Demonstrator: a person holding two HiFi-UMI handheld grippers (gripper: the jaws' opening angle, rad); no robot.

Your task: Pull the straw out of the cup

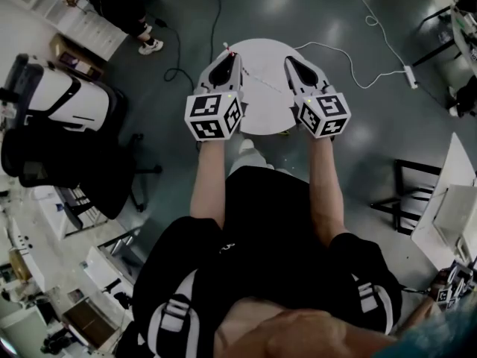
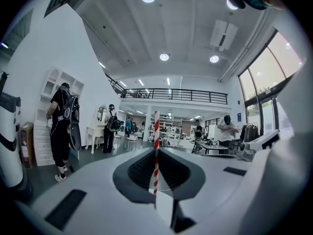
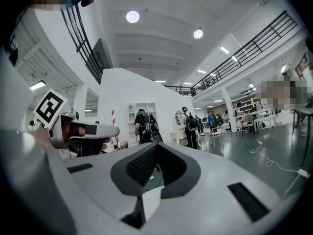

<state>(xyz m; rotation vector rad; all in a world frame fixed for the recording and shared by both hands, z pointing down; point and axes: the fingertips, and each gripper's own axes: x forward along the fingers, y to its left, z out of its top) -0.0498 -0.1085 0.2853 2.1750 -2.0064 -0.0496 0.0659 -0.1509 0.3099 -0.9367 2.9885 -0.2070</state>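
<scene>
The left gripper (image 2: 157, 155) has its fingers clamped on a red-and-white striped straw (image 2: 156, 131), which stands upright. The right gripper (image 3: 152, 166), beside it on the right, has its fingers together, holding nothing. Both hang over a round white tabletop (image 1: 264, 110).

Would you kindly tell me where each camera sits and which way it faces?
Head view: on the person's head, looking steeply down at a round white table; shows both forearms, the left gripper and the right gripper.
Left gripper view: on the left gripper, tilted up into a hall; its jaws are shut on a red-and-white straw.
Right gripper view: on the right gripper, tilted up likewise; its jaws are together, nothing between them.
Shared: the right gripper view also shows the left gripper and straw.
</scene>
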